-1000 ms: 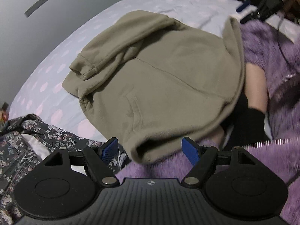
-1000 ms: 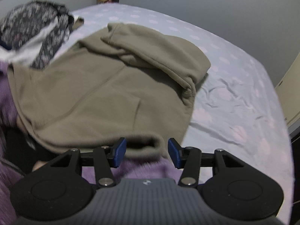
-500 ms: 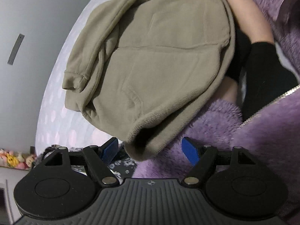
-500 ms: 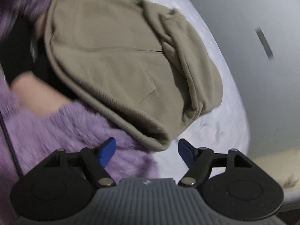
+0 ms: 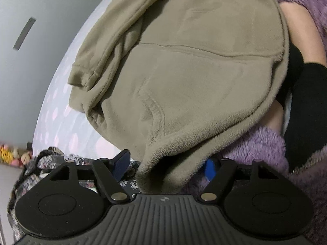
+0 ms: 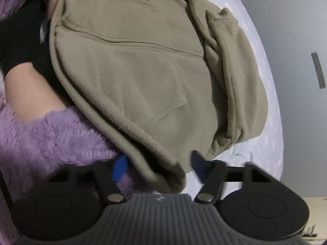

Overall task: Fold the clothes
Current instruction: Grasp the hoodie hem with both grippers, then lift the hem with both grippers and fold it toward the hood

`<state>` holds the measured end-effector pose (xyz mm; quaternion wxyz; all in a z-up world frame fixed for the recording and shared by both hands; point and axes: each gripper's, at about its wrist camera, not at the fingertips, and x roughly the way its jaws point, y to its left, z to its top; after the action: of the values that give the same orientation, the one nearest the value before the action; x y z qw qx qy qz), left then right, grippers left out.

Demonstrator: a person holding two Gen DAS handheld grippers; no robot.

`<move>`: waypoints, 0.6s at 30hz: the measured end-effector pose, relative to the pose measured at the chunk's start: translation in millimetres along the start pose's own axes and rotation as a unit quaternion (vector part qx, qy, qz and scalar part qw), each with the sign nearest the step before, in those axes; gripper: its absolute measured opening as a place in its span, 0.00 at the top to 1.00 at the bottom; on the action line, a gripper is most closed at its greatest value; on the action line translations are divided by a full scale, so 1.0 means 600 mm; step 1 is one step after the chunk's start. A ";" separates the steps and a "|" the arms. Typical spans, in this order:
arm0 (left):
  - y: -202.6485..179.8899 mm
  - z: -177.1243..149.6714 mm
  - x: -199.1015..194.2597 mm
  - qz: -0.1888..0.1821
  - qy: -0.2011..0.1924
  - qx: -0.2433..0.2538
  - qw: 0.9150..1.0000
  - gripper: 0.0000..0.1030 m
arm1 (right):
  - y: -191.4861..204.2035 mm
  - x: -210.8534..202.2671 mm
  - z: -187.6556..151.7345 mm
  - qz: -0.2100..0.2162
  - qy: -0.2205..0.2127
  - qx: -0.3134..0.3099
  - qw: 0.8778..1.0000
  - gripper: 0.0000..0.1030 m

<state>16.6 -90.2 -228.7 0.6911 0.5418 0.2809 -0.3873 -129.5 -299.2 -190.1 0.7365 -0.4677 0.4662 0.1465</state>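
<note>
On the bed (image 5: 61, 110), a spotted sheet, the olive fleece hoodie (image 5: 194, 71) lies mostly spread, its near hem draped toward me over my purple-sleeved lap. From my left gripper (image 5: 166, 164), the hem corner sags right between the 2 blue pads: fingers wide apart, fleece in the gap but not pinched, so I hold nothing there. The body of the hoodie runs away toward 12 o'clock, with 1 sleeve folded in at 10 o'clock and a floral garment (image 5: 49, 163) bunched at 8 o'clock.

From my right gripper (image 6: 158, 166), the other hem corner sits between the pads too, again spread wide and closed on nothing, though this view is blurred near the tips. The zipper seam crosses from 9 to 3 o'clock, so the long axis lies ahead of both grippers. I judge each arm equally near its own corner; closing on both comes next.
</note>
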 end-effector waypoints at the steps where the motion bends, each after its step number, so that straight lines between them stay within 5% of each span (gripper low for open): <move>1: -0.002 -0.001 -0.002 0.002 0.000 -0.012 1.000 0.42 | 0.004 0.006 -0.001 0.000 0.003 0.003 1.000 0.71; 2: -0.006 -0.003 -0.005 0.007 0.000 -0.030 1.000 0.44 | 0.013 0.006 -0.003 -0.002 0.001 0.005 1.000 0.80; 11: -0.048 -0.020 -0.020 0.103 -0.027 -0.140 0.984 0.61 | 0.045 -0.019 -0.028 -0.061 -0.034 0.130 0.989 0.82; 18: -0.007 -0.033 -0.043 0.101 -0.064 -0.221 0.968 0.78 | 0.048 -0.039 -0.027 -0.130 -0.056 0.209 0.968 0.85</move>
<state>-0.2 -65.5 -215.4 0.8456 0.3755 0.2585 -0.2778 -169.2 -292.5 -188.6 0.8555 -0.3508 0.3801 -0.0252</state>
